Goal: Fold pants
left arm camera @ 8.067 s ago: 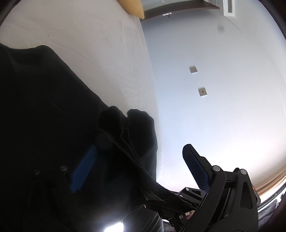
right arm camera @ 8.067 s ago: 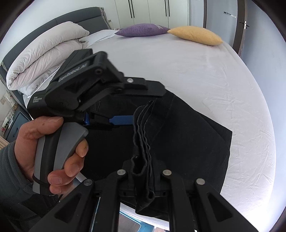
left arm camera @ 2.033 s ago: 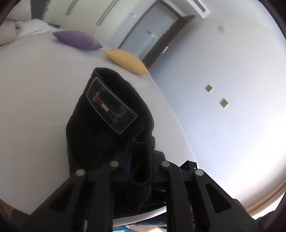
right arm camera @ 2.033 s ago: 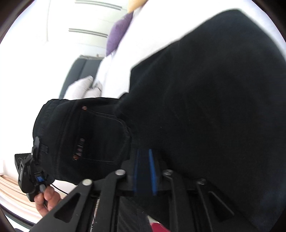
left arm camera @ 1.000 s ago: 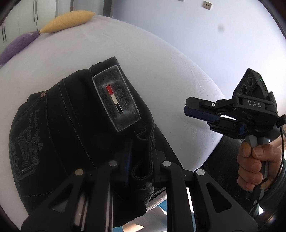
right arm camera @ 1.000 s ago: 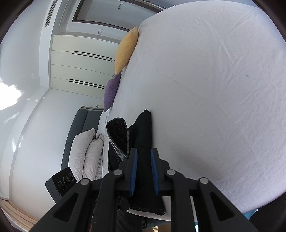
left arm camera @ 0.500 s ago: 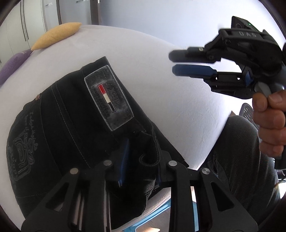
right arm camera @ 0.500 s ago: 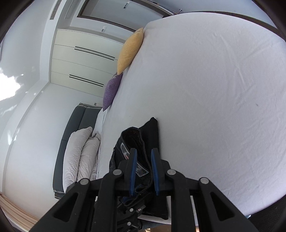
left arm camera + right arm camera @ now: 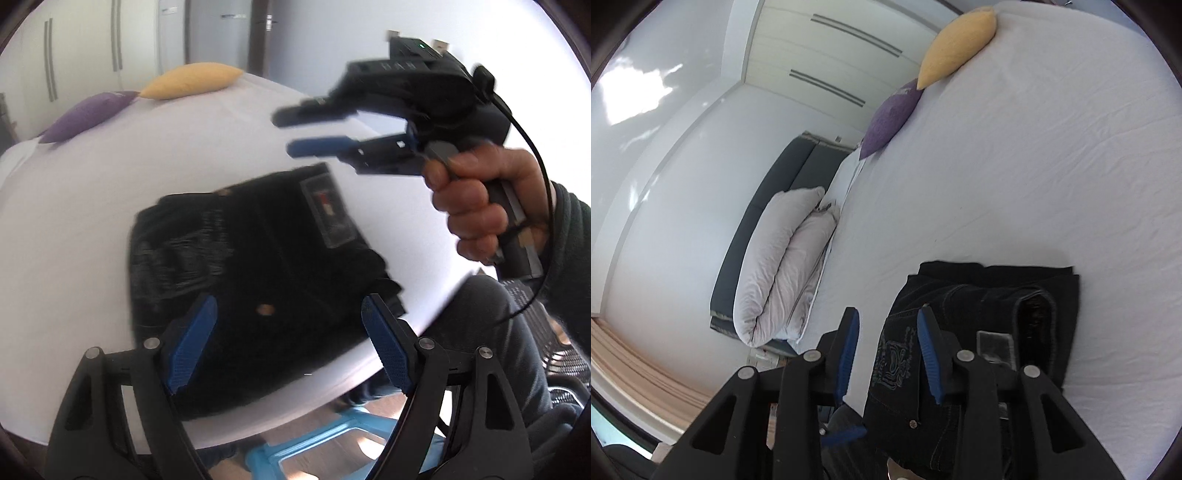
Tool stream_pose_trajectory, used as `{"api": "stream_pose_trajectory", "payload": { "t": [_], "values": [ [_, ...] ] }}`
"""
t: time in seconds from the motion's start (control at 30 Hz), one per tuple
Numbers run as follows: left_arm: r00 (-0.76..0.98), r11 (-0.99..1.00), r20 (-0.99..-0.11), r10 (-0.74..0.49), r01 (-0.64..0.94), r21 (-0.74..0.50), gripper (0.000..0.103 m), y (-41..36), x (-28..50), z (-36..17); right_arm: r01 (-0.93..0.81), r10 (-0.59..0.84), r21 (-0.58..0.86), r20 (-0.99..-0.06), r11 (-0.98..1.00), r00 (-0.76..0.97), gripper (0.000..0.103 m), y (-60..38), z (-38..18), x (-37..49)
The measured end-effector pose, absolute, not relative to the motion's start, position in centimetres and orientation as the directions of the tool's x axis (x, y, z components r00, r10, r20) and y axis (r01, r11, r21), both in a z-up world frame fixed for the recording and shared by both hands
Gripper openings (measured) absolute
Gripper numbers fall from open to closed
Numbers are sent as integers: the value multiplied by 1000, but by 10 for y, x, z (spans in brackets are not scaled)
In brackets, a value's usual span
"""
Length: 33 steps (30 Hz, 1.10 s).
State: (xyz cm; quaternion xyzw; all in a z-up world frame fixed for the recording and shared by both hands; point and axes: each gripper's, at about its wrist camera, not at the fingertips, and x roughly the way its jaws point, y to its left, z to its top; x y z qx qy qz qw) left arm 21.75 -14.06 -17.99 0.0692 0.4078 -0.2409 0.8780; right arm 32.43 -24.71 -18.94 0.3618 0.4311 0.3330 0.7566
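Blue-padded left claw [image 9: 286, 338], spread wide with nothing between the pads, jaws just opened further, hovering clear above the pants [image 9: 255, 280]. Right claw [image 9: 314, 131], gripped in a hand [image 9: 476, 206], also just opened to a narrower gap, likewise empty and lifted off the cloth. Judged as a release: both let go so the bundle could settle by its own weight. Lay folded into 1 compact dark stack near the bed [image 9: 1052, 166] edge, waistband patch [image 9: 327, 216] uppermost. Beyond, 2 cushions, yellow cushion [image 9: 955, 48] and purple cushion [image 9: 890, 118], well apart from the fold.
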Motion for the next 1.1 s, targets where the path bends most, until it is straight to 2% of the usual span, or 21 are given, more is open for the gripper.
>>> {"api": "stream_pose_trajectory", "payload": {
  "t": [0.1,0.13,0.17,0.23,0.3,0.5,0.53,0.57,0.63,0.77,0.87,0.9,0.93,0.97,1.1],
  "values": [
    [594,919,-756,-273,395,-22,80,-105,242,-170,-115,796,822,-490,557,355,36,-231,-227,334],
    [604,925,-755,-254,379,-8,80,-87,250,-168,-74,772,807,-528,586,354,32,-232,-240,336],
    [611,930,-753,-243,367,-2,80,-74,255,-164,-41,751,795,-554,606,358,18,-237,-251,336],
    [619,938,-752,-224,347,5,80,-66,262,-163,23,720,786,-577,618,386,0,-254,-268,333],
    [618,943,-754,-222,332,-5,80,-59,270,-162,61,731,821,-536,567,422,0,-274,-278,329],
    [597,945,-775,-206,328,2,80,-53,289,-164,31,665,772,-566,634,487,0,-291,-253,309],
    [594,945,-777,-207,327,-2,80,-55,293,-168,4,677,784,-539,621,502,8,-290,-242,303],
    [592,945,-778,-209,328,-4,80,-55,295,-169,-25,699,805,-499,593,512,21,-286,-231,296],
    [588,944,-782,-207,330,-2,80,-56,297,-171,-105,744,825,-437,555,505,35,-273,-212,280],
    [583,944,-787,-204,331,1,80,-60,302,-178,-192,807,814,-453,548,379,36,-235,-214,255],
    [574,945,-795,-196,328,3,80,-62,305,-183,-119,768,786,-541,607,343,34,-234,-248,246],
    [567,944,-801,-192,329,7,80,-63,306,-187,-78,758,788,-554,611,344,27,-241,-263,244],
    [559,944,-807,-191,331,6,80,-62,309,-192,-54,752,791,-555,610,356,5,-248,-271,241],
    [550,944,-814,-187,329,4,80,-61,310,-197,-28,743,793,-557,609,370,0,-256,-277,238],
    [499,951,-850,-168,308,-7,80,-51,314,-229,-36,743,802,-535,597,402,0,-276,-279,224]
  ]
}}
